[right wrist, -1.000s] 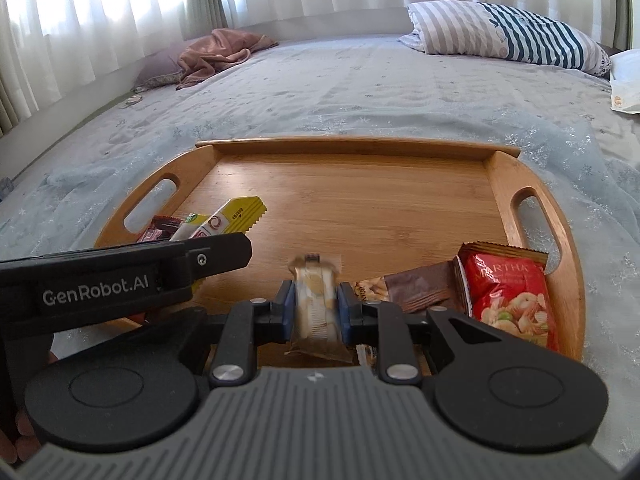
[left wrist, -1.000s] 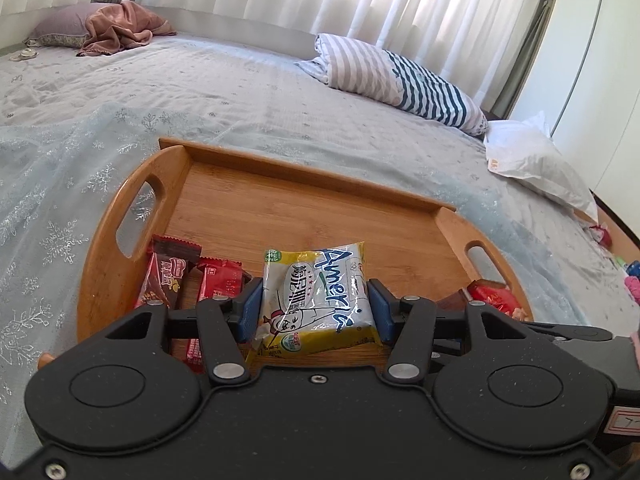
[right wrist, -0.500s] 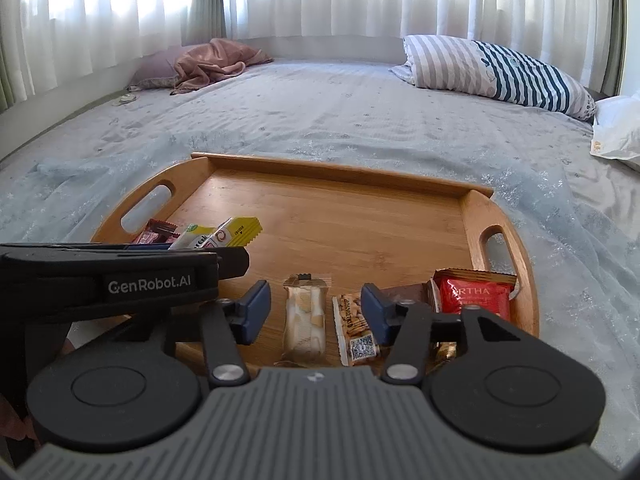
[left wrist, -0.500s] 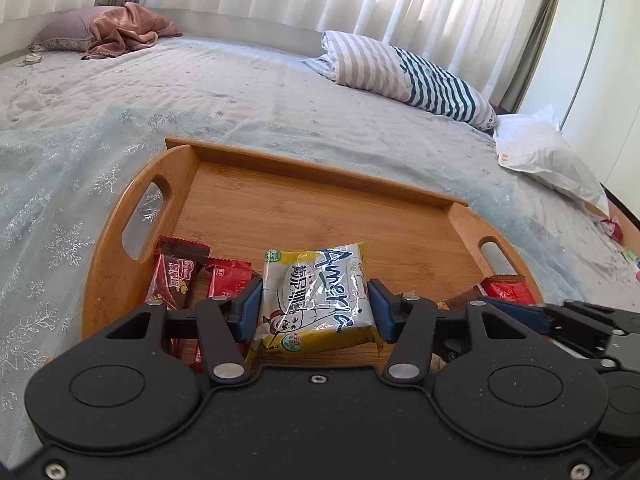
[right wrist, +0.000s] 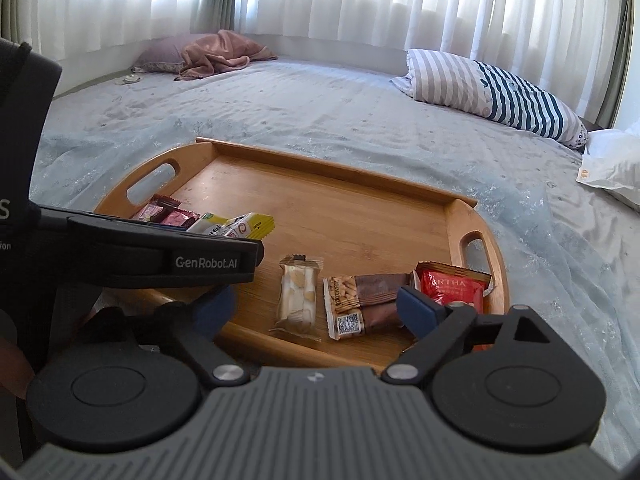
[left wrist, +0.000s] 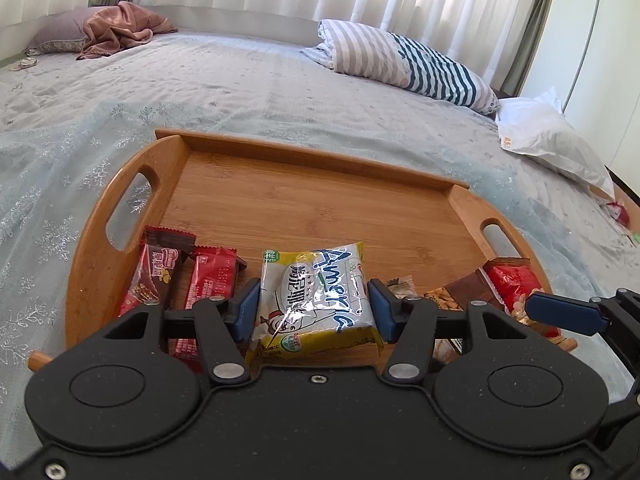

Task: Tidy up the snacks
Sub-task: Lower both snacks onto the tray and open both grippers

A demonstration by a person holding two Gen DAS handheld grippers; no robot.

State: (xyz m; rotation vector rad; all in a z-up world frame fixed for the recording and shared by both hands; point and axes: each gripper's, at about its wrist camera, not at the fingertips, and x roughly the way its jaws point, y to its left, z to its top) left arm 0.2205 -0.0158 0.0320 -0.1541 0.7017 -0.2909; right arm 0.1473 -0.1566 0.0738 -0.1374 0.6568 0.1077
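A wooden tray (left wrist: 304, 196) (right wrist: 352, 216) lies on the bed. My left gripper (left wrist: 314, 310) is shut on a yellow and white snack packet (left wrist: 316, 300), held over the tray's near edge; the packet's yellow end (right wrist: 248, 226) shows past that gripper in the right wrist view. Two red-brown bars (left wrist: 160, 272) lie at the tray's left end. My right gripper (right wrist: 316, 312) has its jaws opening wide; a pale cracker pack (right wrist: 298, 296) lies flat on the tray between them, untouched. Beside it lie a brown nut bar (right wrist: 360, 296) and a red nut packet (right wrist: 452, 284) (left wrist: 512, 284).
The tray sits on a pale blue bedspread (left wrist: 260, 92). A striped pillow (left wrist: 404, 64) and a white bag (left wrist: 552, 140) lie at the far right, a pink blanket on a pillow (left wrist: 116, 28) at the far left. White curtains hang behind.
My right gripper let go of the pale cracker pack, which now lies on the tray, and its jaws spread wide. The left gripper kept its hold on the yellow packet.
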